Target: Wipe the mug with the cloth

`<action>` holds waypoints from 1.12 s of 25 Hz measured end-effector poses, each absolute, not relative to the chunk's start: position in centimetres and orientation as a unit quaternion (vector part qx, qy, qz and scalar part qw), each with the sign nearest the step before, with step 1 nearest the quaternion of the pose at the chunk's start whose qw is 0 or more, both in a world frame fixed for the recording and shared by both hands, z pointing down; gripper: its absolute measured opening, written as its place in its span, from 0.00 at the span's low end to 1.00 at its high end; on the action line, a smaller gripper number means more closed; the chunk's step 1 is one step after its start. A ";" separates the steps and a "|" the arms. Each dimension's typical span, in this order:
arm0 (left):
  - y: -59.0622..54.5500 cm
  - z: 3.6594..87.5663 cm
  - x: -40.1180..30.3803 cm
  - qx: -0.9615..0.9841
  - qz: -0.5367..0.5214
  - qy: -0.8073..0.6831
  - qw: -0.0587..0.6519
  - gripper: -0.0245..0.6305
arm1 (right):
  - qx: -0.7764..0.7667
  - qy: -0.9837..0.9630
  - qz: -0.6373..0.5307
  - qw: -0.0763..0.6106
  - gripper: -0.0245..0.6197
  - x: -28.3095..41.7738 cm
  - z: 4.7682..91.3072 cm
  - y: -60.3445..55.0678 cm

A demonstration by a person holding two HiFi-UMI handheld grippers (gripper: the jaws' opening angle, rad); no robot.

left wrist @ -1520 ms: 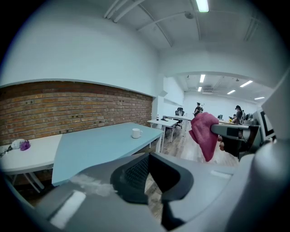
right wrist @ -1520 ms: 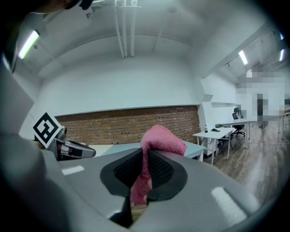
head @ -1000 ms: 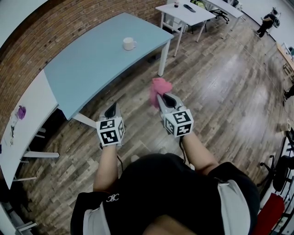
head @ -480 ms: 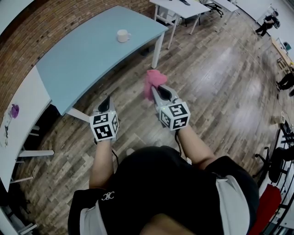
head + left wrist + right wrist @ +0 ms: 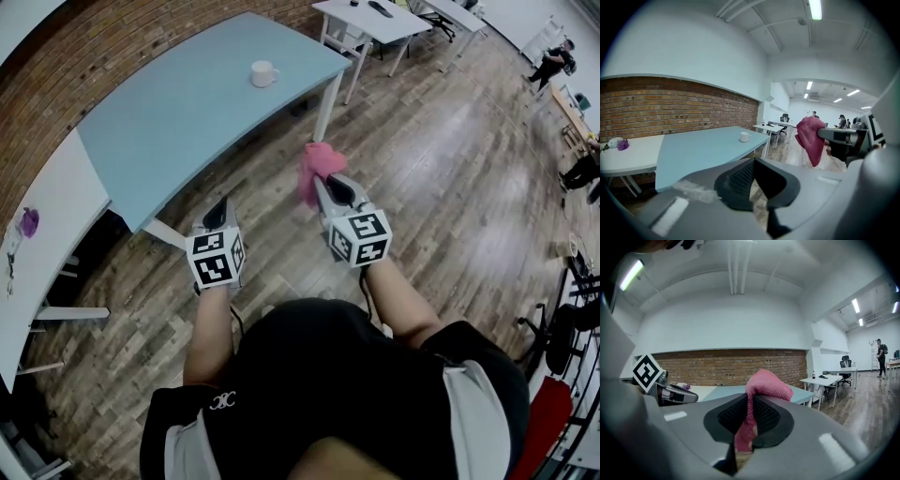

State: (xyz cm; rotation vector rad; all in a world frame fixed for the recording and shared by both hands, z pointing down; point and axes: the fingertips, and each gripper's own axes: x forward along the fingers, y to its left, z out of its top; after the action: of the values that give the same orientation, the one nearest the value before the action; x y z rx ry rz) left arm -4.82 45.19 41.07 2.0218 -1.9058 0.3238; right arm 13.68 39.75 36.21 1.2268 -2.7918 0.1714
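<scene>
**A:** The room is an open office with a brick wall (image 5: 56, 66) and a wooden floor (image 5: 441, 187). A pale blue table (image 5: 187, 122) lies ahead of the person (image 5: 328, 394). The mug (image 5: 263, 73) stands alone near the table's far end, well apart from both grippers.

**B:** And the cloth (image 5: 317, 169)?

**A:** It is pinched in the right gripper (image 5: 750, 420). The fingers are closed on a fold, and most of the pink cloth is bunched above them. The left gripper (image 5: 752, 185) has its fingers pressed together on nothing.

**B:** So the step in hand looks like the approach to the table. What would make it go well?

**A:** The left fingers should probably part before they reach the mug, so they can steady it by the body or the handle. A light mug would likely slide under a one-sided wipe. The loose bunch of cloth should meet the mug, not the fingertips.

**B:** Any risk?

**A:** The mug sits close to the table's end, so an outward push could send it off. Wiping toward the table's middle seems safer.
</scene>
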 end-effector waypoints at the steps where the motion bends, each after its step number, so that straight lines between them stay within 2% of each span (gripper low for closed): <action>1: 45.3 41.1 -5.3 0.713 0.113 -0.670 0.171 0.05 | 0.403 -0.912 0.057 0.042 0.10 13.3 36.2 39.9; 15: 45.4 42.2 -10.6 0.734 0.108 -0.649 0.167 0.05 | 0.440 -0.894 0.061 0.052 0.10 10.0 38.0 41.5; 28: 38.9 41.9 -12.7 0.741 0.102 -0.645 0.158 0.05 | 0.444 -0.894 0.039 0.053 0.10 8.3 36.9 33.8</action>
State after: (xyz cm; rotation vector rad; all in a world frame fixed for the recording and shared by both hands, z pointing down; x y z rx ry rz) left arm -12.66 38.85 41.86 2.1196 -1.8448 0.2911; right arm 8.30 33.81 36.89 1.3489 -2.7165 0.1173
